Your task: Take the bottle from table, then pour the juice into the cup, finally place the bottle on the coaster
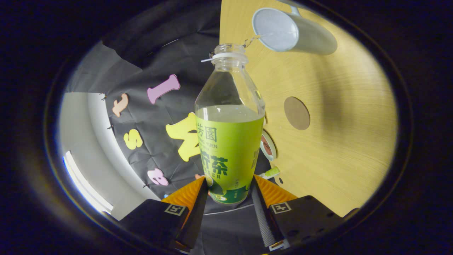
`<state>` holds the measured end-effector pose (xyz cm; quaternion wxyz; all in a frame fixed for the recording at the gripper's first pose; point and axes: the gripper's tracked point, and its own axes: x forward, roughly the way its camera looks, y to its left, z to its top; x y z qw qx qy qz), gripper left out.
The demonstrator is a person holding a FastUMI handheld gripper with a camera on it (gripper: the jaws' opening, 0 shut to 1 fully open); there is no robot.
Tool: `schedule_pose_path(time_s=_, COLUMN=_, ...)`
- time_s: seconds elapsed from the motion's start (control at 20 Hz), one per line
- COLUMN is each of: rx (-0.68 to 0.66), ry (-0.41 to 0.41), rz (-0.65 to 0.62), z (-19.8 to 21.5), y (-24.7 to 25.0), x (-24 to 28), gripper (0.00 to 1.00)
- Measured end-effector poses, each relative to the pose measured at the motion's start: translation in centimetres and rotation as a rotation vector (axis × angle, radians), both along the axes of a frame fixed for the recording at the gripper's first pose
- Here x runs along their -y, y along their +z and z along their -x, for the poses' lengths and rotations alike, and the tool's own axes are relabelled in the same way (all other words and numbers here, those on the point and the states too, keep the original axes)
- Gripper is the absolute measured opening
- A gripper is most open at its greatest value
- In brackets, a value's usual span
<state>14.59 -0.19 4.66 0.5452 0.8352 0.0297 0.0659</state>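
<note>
Clear plastic green-labelled bottle (229, 141), clamped by jaws, dribbles toward white cup (293, 32); thin stream may miss rim

Wooden table (336, 141), black cloth wall (141, 120)

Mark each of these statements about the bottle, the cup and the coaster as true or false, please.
1. The tongs are shut on the bottle. True.
2. The bottle still has its cap on. False: its mouth is open, only the cap ring remains.
3. Liquid runs from the bottle mouth into the cup. True: a thin stream reaches the cup's opening.
4. The bottle stands on the coaster. False: the round coaster lies bare on the wooden table, beyond the bottle.
5. The bottle is empty. False: liquid fills it to the top of the label.
</note>
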Motion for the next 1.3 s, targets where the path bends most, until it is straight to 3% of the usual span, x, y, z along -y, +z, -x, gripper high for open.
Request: schedule_pose_path(time_s=1.3, rx=0.100, ry=-0.042, rz=-0.144, z=0.7, y=2.3, x=1.9, gripper=0.72)
